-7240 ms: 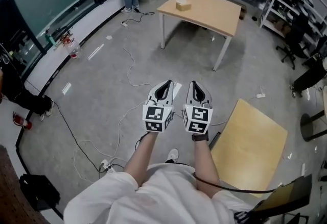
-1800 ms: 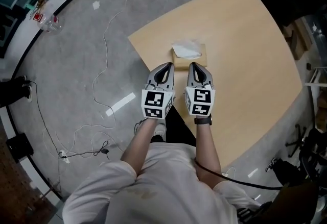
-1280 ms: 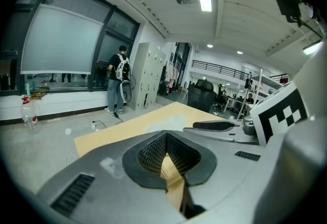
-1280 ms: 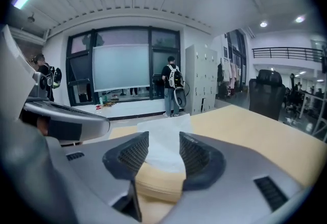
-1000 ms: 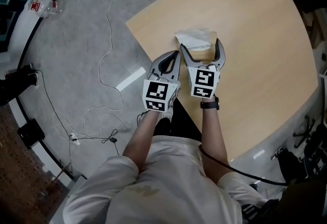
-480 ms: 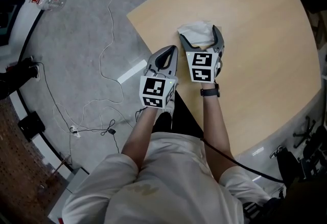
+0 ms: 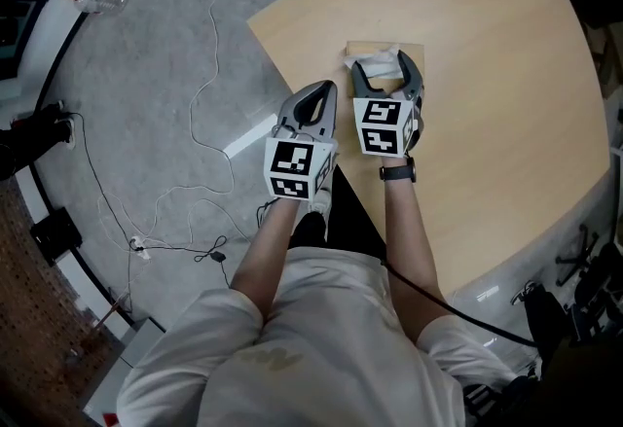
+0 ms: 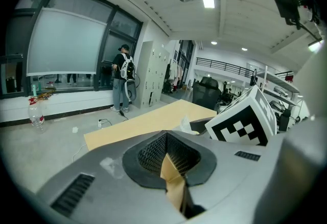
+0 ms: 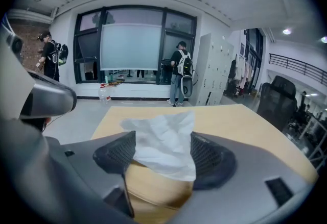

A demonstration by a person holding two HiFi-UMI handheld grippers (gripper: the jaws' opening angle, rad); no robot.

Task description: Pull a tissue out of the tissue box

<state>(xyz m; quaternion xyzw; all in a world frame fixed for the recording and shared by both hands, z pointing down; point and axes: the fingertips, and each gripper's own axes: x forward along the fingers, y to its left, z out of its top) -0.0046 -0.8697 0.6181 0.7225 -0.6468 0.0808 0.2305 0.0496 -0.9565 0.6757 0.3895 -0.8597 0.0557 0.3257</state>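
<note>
In a big hall with dark windows (image 9: 130, 47), tall grey lockers (image 9: 214, 65) and two people (image 9: 181, 77) standing by the glass. Underfoot, a grey floor (image 7: 165, 75) strewn with thin cables (image 7: 200, 55), with a clear bottle (image 9: 103, 94) standing near the window wall. Below the camera, a pale wooden desk (image 7: 506, 75). Near its left corner, a tan tissue box (image 7: 358, 50).

Over the box, the right gripper (image 7: 386, 67), fingers lately closing in and now about half apart, one on each side of the tissue (image 7: 384, 58), meeting its edges without squashing it. Just beside, over the desk's left edge, the left gripper (image 7: 319, 96), fingers shut together and empty.

On the grippers' cubes (image 7: 382, 126), black-and-white square markers, the only print to be made out. Smallest, the white tissue, crumpled and standing up from the box's top opening.
</note>
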